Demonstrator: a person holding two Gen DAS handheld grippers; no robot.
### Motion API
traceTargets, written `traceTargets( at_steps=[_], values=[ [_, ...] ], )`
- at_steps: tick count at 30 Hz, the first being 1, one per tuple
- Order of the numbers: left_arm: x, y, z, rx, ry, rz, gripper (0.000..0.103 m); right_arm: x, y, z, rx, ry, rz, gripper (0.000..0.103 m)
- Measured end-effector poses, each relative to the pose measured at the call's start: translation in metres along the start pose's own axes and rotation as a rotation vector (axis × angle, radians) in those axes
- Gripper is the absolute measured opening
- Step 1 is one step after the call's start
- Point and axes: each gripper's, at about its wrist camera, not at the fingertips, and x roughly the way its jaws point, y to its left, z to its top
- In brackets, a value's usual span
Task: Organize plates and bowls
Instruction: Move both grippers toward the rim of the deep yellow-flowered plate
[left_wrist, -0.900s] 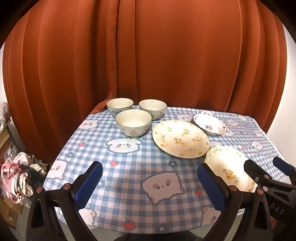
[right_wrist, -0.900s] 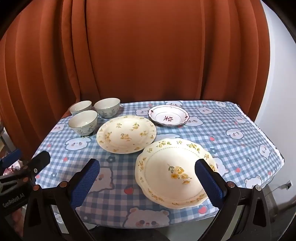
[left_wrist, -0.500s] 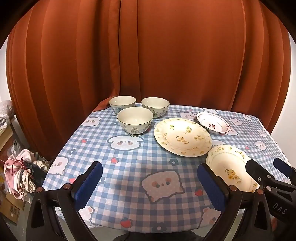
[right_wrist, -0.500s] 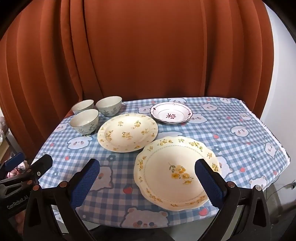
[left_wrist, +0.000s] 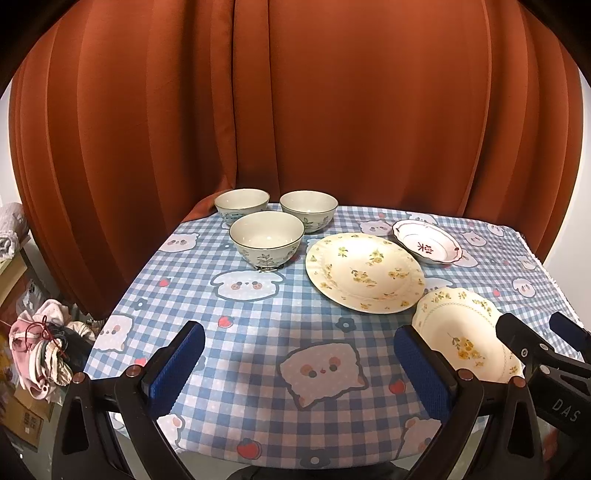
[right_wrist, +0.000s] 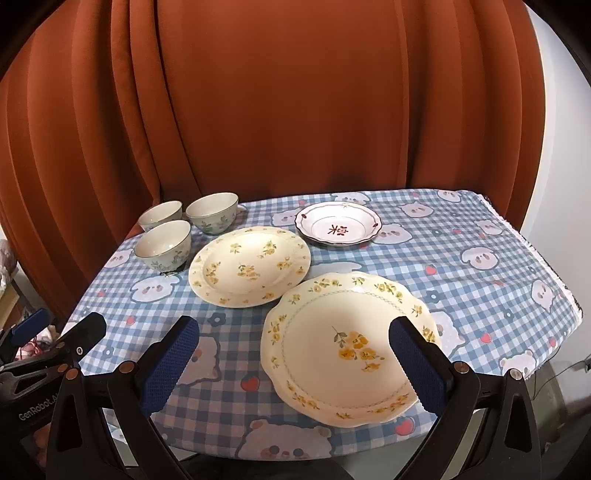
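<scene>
Both claws, left gripper (left_wrist: 295, 363) and right gripper (right_wrist: 293, 356), jaws apart, empty, above table's near edge. Bowls (left_wrist: 266, 236) grouped far-left corner, plates (right_wrist: 249, 266) spread singly: stacking apparently pending.

The left tongs (left_wrist: 297, 363) stand spread wide, nothing between the blue pads (left_wrist: 173, 369), which reach toward 12 o'clock and tip downward. The right tongs (right_wrist: 291, 360) are likewise fully parted and gripping nothing, angled down in the same way. In the left wrist view the right tongs show at about 4 o'clock, close beside the left pair. In the right wrist view the left tongs (right_wrist: 55, 328) sit at about 8 o'clock. No hand or sleeve shows.
</scene>
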Motion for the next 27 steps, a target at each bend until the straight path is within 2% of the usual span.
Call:
traceTargets(
  at_steps=[27],
  values=[
    [0.008,-0.009,0.002,0.021,0.008,0.016,0.103,0.011,0.002,0.004,-0.022,0.014,0.012,0.103]
  ],
)
